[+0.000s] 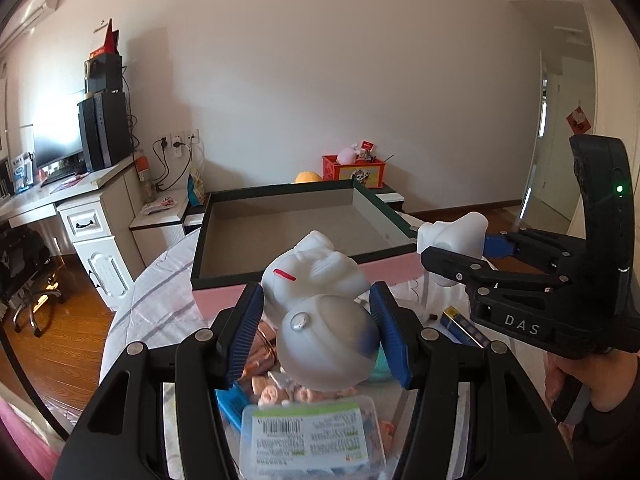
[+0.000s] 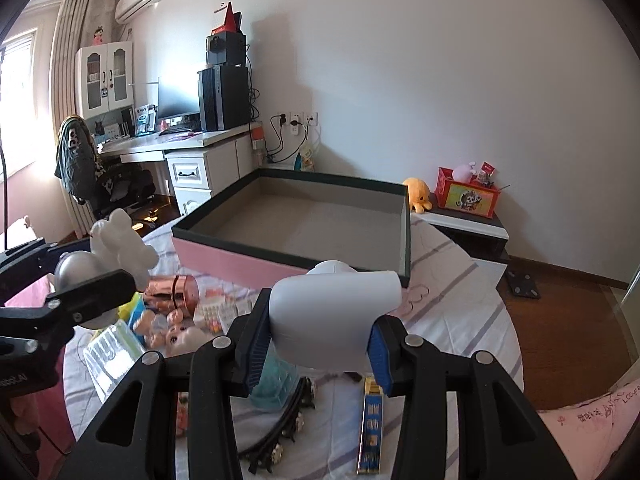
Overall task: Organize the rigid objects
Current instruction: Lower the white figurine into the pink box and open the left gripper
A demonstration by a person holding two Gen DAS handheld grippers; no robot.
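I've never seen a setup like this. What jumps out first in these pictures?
Two black grippers, each clamping a white figurine: the left gripper grips one with a grey round base, the right gripper another. Just beyond them sits a big open box, pink outside, nothing visible inside, with small clutter on the striped cloth before it.

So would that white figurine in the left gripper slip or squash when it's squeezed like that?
Probably neither. The white figurine looks like hard, smooth moulded plastic, keeping its shape between the left gripper's ribbed blue pads. Its rounded base could let it twist.

open box interior bare, clutter below it
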